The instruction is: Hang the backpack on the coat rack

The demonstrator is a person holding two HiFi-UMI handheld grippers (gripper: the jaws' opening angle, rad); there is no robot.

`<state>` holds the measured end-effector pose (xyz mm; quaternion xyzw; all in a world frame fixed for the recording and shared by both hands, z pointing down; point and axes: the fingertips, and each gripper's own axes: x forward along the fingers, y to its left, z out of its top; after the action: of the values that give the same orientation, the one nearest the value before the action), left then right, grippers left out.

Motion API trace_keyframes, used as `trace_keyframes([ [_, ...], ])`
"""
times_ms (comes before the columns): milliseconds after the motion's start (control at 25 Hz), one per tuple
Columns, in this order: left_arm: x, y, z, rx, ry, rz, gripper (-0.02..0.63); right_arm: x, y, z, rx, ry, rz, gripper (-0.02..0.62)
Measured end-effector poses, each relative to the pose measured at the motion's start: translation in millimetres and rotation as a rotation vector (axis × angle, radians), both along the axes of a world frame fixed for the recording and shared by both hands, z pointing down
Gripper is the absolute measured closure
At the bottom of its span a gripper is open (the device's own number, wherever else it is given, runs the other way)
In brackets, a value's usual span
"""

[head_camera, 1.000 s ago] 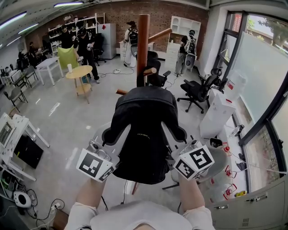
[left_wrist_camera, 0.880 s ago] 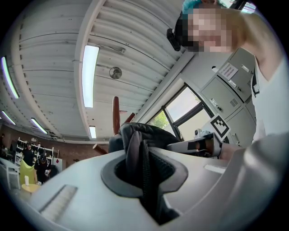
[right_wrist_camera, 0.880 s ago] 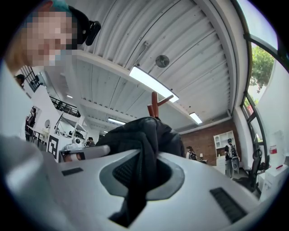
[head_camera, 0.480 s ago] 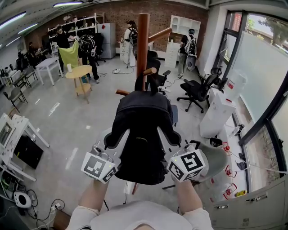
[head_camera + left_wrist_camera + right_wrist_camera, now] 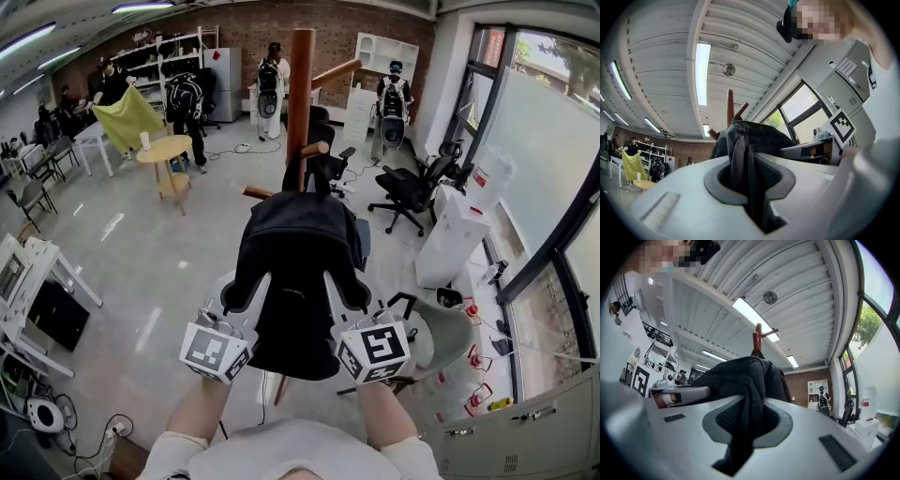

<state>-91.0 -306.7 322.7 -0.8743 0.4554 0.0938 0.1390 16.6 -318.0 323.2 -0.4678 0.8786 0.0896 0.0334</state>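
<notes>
Head view: I hold the backpack point(image 5: 298, 272) up in the air, directly in front of the coat rack point(image 5: 300, 94). Its top reaches toward a short peg point(image 5: 314, 148). I cannot tell whether the top loop is over that peg yet. My left gripper point(image 5: 246, 289) and right gripper point(image 5: 343, 289) each pinch one side of the bag.

Left gripper view: a fold of black fabric with a zip line point(image 5: 749, 180) runs between my jaws. The jaws are easing apart a little, but the cloth looks pinched.

Right gripper view: the jaws are clenched on a bunched fold of the same bag point(image 5: 745, 427), and the rack's post rises beyond it.

The bag looks soft and floppy and sags between my two holds. I judge it light to moderate in weight, not fragile, and a little slick. Seams and straps should grip better than the flat panels. The top loop is the part that has to go on the peg.
</notes>
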Motion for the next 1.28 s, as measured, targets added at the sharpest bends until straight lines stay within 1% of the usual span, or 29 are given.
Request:
trace_keyframes([
  [320,0.0,-3.1,11.3,-0.026,0.007,-0.037,0.555,1.1,-1.2,12.9,-0.029,0.008,0.052,0.549],
  [560,2.6,-1.4,18.5,-0.038,0.001,-0.034,0.555,3.2,2.8,19.2,-0.036,0.009,0.068,0.548],
  [640,1.4,-0.1,19.7,-0.035,0.002,-0.05,0.547,6.3,4.2,19.7,-0.03,-0.009,0.085,0.522],
  [720,-0.8,1.7,21.9,-0.03,-0.002,-0.07,0.52,11.7,5.0,20.7,-0.027,-0.039,0.108,0.494],
  [840,-3.4,5.6,28.1,-0.037,0.002,-0.079,0.459,21.5,6.3,23.8,-0.033,-0.084,0.134,0.412],
  [920,-4.6,7.4,30.5,-0.045,0.007,-0.081,0.451,26.2,7.0,24.5,-0.039,-0.104,0.14,0.375],
  [1160,-10.6,18.5,36.6,-0.059,0.013,-0.098,0.443,33.5,19.9,26.0,-0.034,-0.113,0.15,0.344],
  [1280,-11.6,25.3,40.9,-0.053,-0.018,-0.114,0.433,37.7,29.8,26.4,-0.016,-0.094,0.165,0.341],
])
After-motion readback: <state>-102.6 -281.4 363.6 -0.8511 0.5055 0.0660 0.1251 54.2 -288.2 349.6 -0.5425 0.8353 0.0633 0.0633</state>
